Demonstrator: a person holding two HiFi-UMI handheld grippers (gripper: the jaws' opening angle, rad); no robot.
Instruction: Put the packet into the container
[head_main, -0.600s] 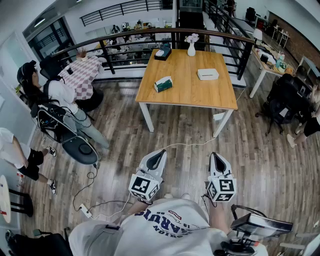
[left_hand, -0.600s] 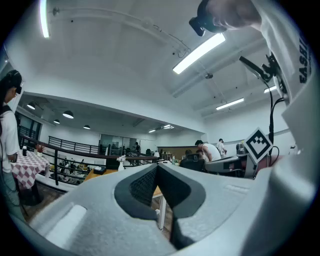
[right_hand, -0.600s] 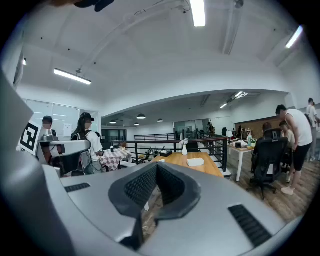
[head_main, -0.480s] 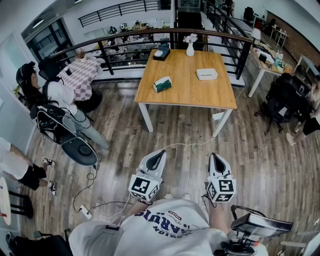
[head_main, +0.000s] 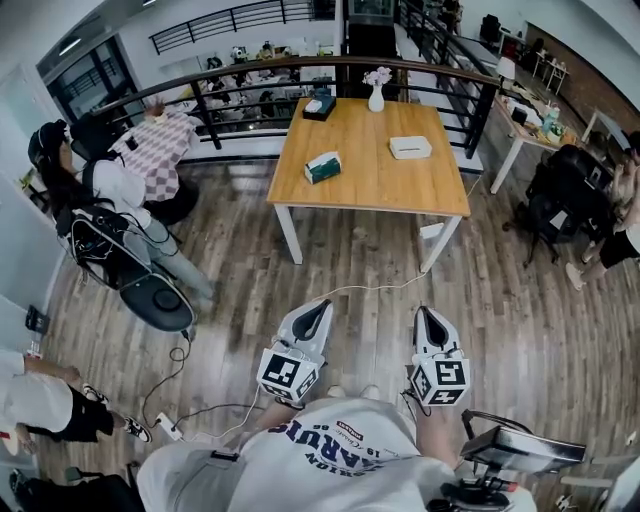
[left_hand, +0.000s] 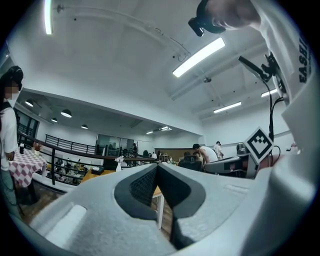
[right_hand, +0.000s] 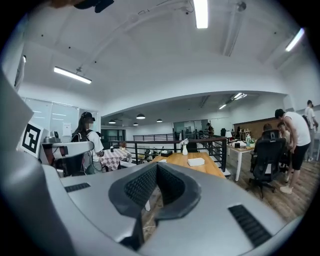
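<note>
left gripper (head_main: 316, 310): jaws together, empty | right gripper (head_main: 428, 316): same | both keep their place | person in black shorts (head_main: 50, 405): now lower in head view

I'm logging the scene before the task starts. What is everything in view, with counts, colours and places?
wooden table: one, light brown, ahead at centre
green packet: one, green, table's left side
white box: one, white, table's right side
dark tray: one, black, table's far edge
vase: one, white, holding flowers, table's far edge
checked table: one, red and white, far left
black chair: one, black, floor at left
power strip: one, white, floor lower left
bystanders: at least three, room's left and right edges
left gripper: one, white, shut, empty
right gripper: one, white, shut, empty
</note>
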